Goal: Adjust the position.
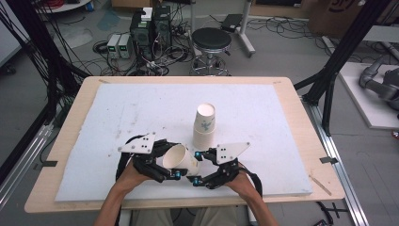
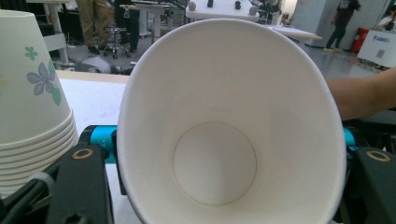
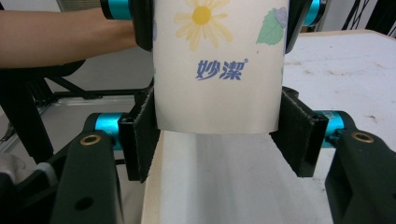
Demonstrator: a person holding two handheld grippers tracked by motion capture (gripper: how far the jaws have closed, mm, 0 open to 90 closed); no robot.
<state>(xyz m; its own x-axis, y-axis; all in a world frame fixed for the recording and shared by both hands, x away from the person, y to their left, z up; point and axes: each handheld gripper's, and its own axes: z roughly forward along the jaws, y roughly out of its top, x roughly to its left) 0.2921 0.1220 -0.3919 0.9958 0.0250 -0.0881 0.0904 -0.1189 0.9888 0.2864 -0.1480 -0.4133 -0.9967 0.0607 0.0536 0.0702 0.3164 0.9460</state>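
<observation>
A white paper cup (image 1: 181, 159) lies on its side in the air above the table's near edge, its mouth turned toward my left hand. My left gripper (image 1: 170, 161) is shut on it near the rim, and in the left gripper view I look straight into the squeezed, oval cup (image 2: 215, 163). My right gripper (image 1: 196, 167) meets it from the right. Its pads (image 3: 144, 135) press both sides of the base end of the flower-printed cup (image 3: 217, 70). A stack of paper cups (image 1: 205, 125) stands mouth down at mid-table, just behind the grippers.
A white foam board (image 1: 117, 108) covers the wooden table (image 1: 301, 113). Beyond the far edge are a black stool (image 1: 211, 40), computer boxes (image 1: 150, 28) and floor cables. The cup stack (image 2: 32, 107) is close on the left jaw's side.
</observation>
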